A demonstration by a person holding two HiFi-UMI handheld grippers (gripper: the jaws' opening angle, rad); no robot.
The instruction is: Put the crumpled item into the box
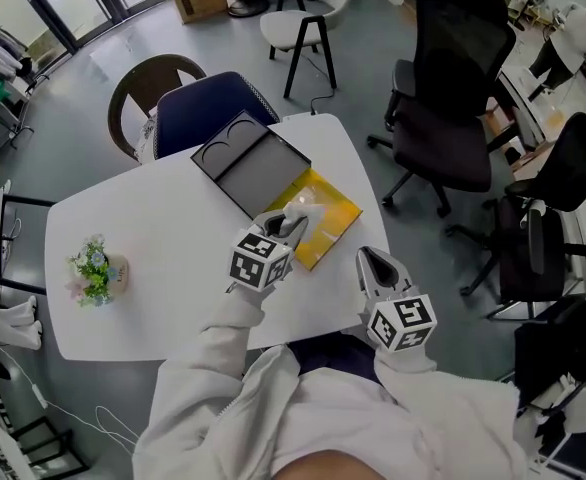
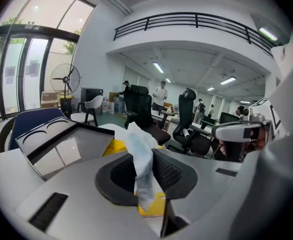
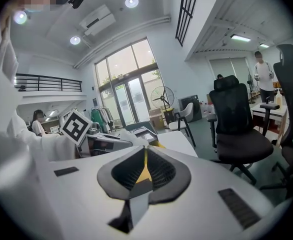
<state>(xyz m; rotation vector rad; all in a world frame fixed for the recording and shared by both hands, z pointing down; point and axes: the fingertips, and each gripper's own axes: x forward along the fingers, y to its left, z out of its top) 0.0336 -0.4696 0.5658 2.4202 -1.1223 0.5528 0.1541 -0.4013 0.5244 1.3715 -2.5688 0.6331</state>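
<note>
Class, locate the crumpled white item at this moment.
Left gripper view, centre: the crumpled white item is pinched in the left hand-held gripper, over the flat yellow piece beside the open grey box.

A person is wearing a white long-sleeved top (image 1: 273,408). The left gripper (image 1: 295,224) and the right gripper (image 1: 373,261) are each showing pale grey shells, black ribbed pads (image 3: 159,171) and a black-and-white marker cube (image 1: 261,260).

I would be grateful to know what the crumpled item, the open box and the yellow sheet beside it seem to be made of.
Crumpled item: thin white tissue or soft film, matte, hanging limp in creased folds. Box: rigid dark grey card or plastic, its smooth inside reflecting light. Yellow sheet: glossy plastic or coated paper, judging by its sheen; which, I cannot tell.
</note>
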